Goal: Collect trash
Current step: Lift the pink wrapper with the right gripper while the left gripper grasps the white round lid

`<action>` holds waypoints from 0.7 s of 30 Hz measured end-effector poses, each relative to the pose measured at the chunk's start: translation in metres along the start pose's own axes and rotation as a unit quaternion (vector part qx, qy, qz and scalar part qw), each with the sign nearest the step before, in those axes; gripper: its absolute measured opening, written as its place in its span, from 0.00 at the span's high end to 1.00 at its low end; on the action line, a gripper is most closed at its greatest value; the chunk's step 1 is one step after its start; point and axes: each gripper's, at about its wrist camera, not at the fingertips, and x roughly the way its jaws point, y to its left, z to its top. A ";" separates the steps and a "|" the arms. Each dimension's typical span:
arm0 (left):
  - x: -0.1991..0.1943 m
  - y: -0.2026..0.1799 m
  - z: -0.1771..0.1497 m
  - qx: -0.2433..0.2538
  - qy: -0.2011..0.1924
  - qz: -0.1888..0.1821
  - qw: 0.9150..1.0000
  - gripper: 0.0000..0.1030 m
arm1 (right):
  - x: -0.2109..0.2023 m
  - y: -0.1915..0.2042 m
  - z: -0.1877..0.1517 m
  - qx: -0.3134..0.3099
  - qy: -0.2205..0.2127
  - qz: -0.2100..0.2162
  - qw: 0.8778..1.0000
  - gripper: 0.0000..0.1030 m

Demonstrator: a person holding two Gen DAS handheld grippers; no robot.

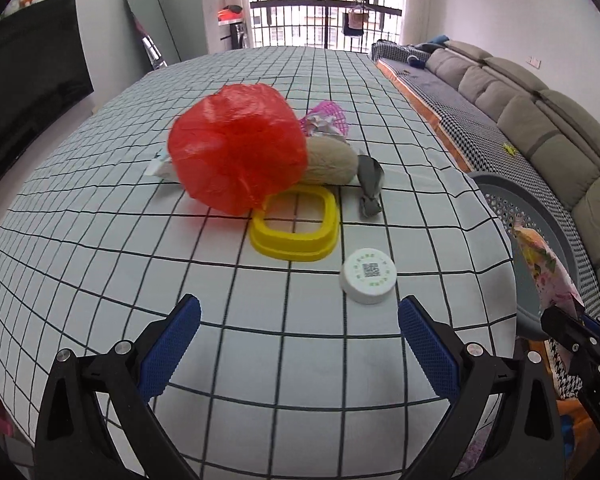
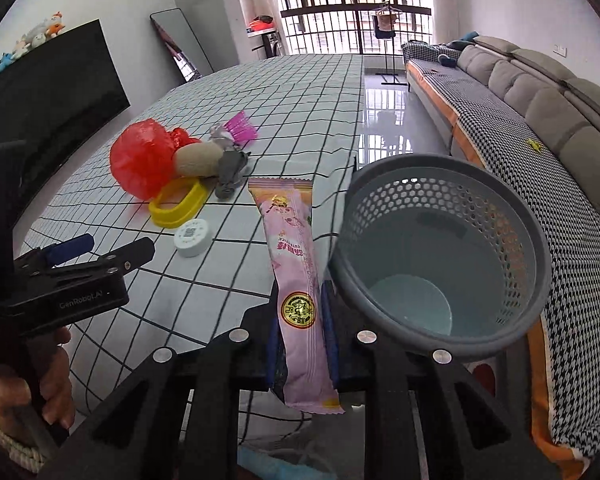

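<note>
My right gripper (image 2: 302,312) is shut on a long pink snack wrapper (image 2: 296,264), which sticks up between its blue pads just left of the grey perforated basket (image 2: 500,216). The basket holds nothing visible. My left gripper (image 1: 298,320) stands open above the checked tablecloth, nothing between its fingers, with a white round cap (image 1: 369,276) just ahead to the right. Beyond lie a yellow plastic frame (image 1: 296,246), a crumpled red plastic bag (image 1: 236,148), a beige oval lump (image 1: 332,160), a grey crumpled scrap (image 1: 370,186) and a pink net with foil (image 1: 328,120).
The table (image 1: 100,260) has a white cloth with black grid lines; its right edge drops to the basket (image 1: 540,208) and a grey sofa (image 1: 548,128). A dark screen (image 1: 28,80) stands at left. A hand (image 2: 56,380) holds the left gripper (image 2: 100,252) at the right wrist view's left.
</note>
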 end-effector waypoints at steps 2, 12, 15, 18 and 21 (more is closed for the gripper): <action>0.008 -0.008 0.003 -0.001 0.010 0.002 1.000 0.06 | 0.000 -0.009 -0.002 0.008 0.001 0.002 1.000 0.82; 0.034 -0.029 0.012 -0.013 0.032 0.010 0.999 0.07 | -0.004 -0.047 -0.003 0.037 -0.001 0.001 0.999 0.82; 0.038 -0.036 0.014 -0.004 0.035 0.012 0.999 0.14 | -0.004 -0.055 -0.004 0.046 -0.002 0.001 0.999 0.82; 0.044 -0.041 0.013 0.005 0.045 0.010 0.999 0.25 | -0.001 -0.059 -0.007 0.051 0.002 0.002 0.999 0.82; 0.042 -0.043 0.013 0.008 0.039 0.003 0.999 0.34 | 0.000 -0.061 -0.009 0.054 0.002 0.003 0.999 0.82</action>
